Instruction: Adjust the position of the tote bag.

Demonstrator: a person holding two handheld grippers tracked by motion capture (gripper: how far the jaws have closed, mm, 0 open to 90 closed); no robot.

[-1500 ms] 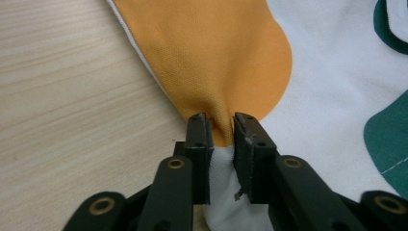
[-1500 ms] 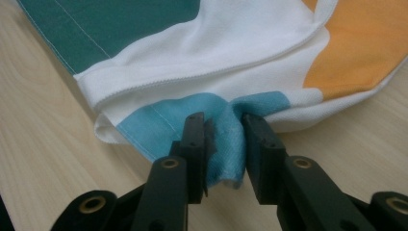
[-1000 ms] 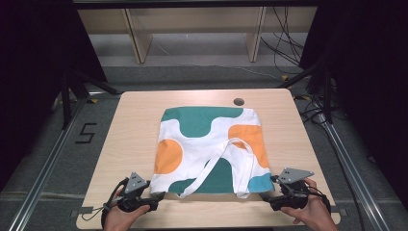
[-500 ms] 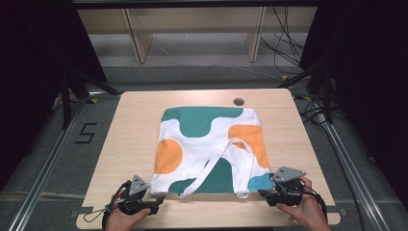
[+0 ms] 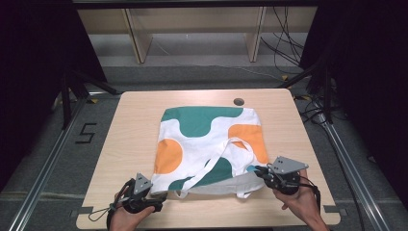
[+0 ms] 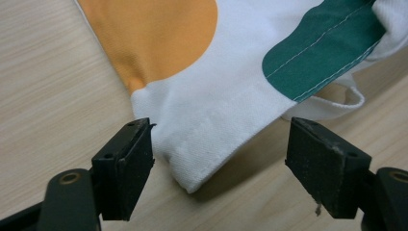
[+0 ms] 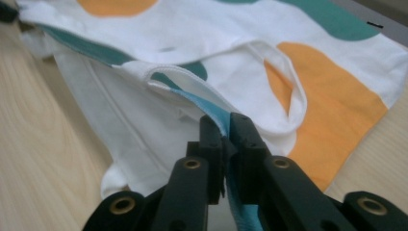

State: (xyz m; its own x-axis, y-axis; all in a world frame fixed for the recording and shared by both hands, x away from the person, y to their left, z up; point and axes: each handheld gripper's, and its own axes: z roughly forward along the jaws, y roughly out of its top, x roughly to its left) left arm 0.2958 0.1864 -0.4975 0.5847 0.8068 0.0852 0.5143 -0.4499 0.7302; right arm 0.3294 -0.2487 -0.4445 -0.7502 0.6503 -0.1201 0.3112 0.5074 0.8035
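1. Tote bag (image 5: 208,144) lies flat mid-counter (image 5: 134,125), opening toward the person
2. Right gripper (image 7: 225,126) has its jaws clamped on the bag's edge
3. Left gripper (image 6: 219,161) jaws wide, straddling the near corner: push in deeper, then pinch both layers

The high view sits above the person's side and looks forward and down, taking in the whole counter (image 5: 130,144) from some way off. The left gripper view rides low and very near the counter, facing a near corner of the cloth bag (image 6: 211,120). The right gripper view looks along its jaws across the bag's opening. All three views share the patterned bag and the wood around it
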